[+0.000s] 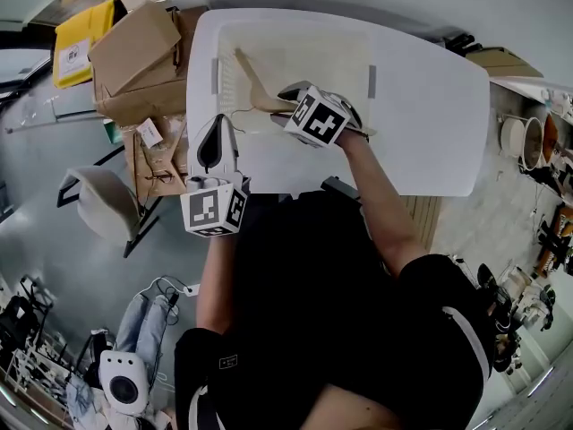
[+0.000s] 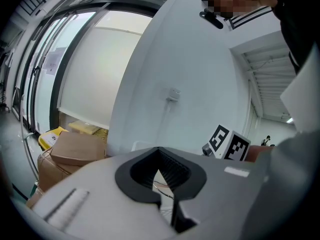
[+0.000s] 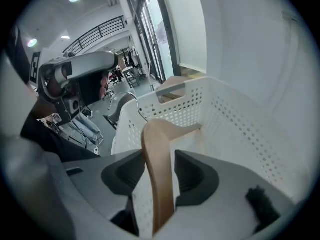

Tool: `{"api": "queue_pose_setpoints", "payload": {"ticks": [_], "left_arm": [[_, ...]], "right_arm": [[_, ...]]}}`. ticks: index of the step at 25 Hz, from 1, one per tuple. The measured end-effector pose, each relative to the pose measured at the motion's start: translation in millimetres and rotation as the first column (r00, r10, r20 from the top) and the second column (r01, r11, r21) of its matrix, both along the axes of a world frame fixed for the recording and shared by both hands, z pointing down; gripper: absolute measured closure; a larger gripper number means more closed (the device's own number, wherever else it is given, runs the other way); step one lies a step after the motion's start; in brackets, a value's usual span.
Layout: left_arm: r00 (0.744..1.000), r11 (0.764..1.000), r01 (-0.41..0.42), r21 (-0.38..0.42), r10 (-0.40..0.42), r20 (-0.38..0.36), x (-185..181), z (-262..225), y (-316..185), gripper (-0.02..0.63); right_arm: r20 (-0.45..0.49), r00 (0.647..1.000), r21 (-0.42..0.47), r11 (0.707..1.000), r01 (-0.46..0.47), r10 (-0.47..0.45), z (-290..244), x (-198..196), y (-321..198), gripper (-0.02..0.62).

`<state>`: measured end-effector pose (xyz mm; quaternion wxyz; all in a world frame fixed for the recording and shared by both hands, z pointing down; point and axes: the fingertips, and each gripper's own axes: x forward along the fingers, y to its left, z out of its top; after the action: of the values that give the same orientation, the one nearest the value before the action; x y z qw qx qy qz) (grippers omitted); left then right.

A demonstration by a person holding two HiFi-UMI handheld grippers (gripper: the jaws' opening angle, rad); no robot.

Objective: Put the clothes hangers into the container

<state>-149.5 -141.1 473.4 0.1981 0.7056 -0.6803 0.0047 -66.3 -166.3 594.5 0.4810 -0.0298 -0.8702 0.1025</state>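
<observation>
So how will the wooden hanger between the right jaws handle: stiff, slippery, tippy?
The wooden hanger looks like solid curved wood, so it is probably stiff and light. Its smooth finish, sitting loose between the right gripper's open jaws, suggests it slips easily. Its long arm reaching into the white basket would likely swing or tip if held off-centre.

The basket [image 1: 358, 61] sits on the table [image 1: 439, 106]. 1 hanger [image 1: 253, 83] lies in the basket, toward its left side. Boxes [image 1: 134, 56] stand left of the table.
</observation>
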Motion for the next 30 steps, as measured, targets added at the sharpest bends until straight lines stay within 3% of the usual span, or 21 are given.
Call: {"api": "queue_pose_setpoints", "payload": {"ticks": [8, 30], "left_arm": [[1.000, 1.000, 0.002, 0.004, -0.002, -0.004, -1, 1, 6, 0.603], [1.000, 1.000, -0.012, 0.027, 0.012, -0.021, 5, 0, 17, 0.603]], "right_arm": [[-0.025, 1.000, -0.030, 1.000, 0.009, -0.009, 4, 4, 10, 0.407], [-0.018, 1.000, 0.003, 1.000, 0.002, -0.002, -8, 12, 13, 0.407]]}}
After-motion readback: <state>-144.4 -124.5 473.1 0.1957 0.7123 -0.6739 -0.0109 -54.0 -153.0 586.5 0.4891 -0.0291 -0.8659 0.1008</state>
